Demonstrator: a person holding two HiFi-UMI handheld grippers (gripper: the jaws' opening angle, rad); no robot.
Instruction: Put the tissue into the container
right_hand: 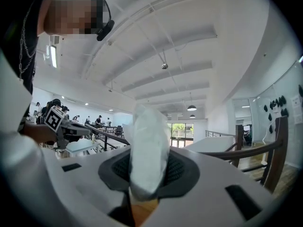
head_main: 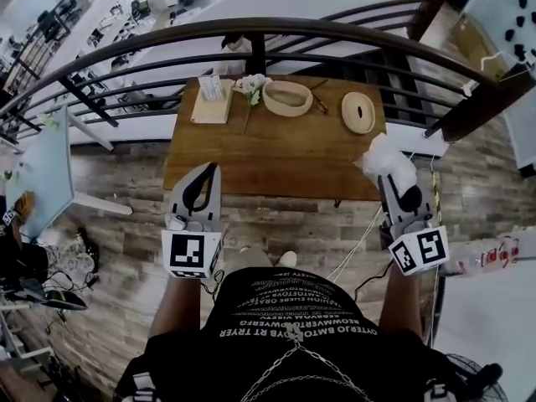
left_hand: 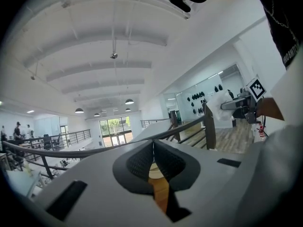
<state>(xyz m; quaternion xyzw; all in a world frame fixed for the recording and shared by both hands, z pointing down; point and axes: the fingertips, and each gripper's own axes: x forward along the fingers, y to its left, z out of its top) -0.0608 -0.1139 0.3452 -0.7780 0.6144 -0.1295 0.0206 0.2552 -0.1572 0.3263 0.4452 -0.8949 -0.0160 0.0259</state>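
Observation:
A crumpled white tissue (head_main: 387,162) (right_hand: 150,136) sticks up from my right gripper (head_main: 389,179) (right_hand: 149,151), which is shut on it above the table's near right corner. The container, a beige oval bowl (head_main: 287,97), stands at the back middle of the wooden table (head_main: 276,153), far from both grippers. Its flat oval lid (head_main: 358,112) lies to the right of it. My left gripper (head_main: 207,169) (left_hand: 152,144) hovers at the table's near left edge, jaws shut with nothing between them. In the left gripper view the tissue (left_hand: 217,106) shows far off to the right.
A tissue holder on a light tray (head_main: 212,100) and a small bunch of flowers (head_main: 251,85) stand at the back left of the table. A dark curved railing (head_main: 251,30) runs behind it. A white table (head_main: 46,178) is to the left, on a wood floor.

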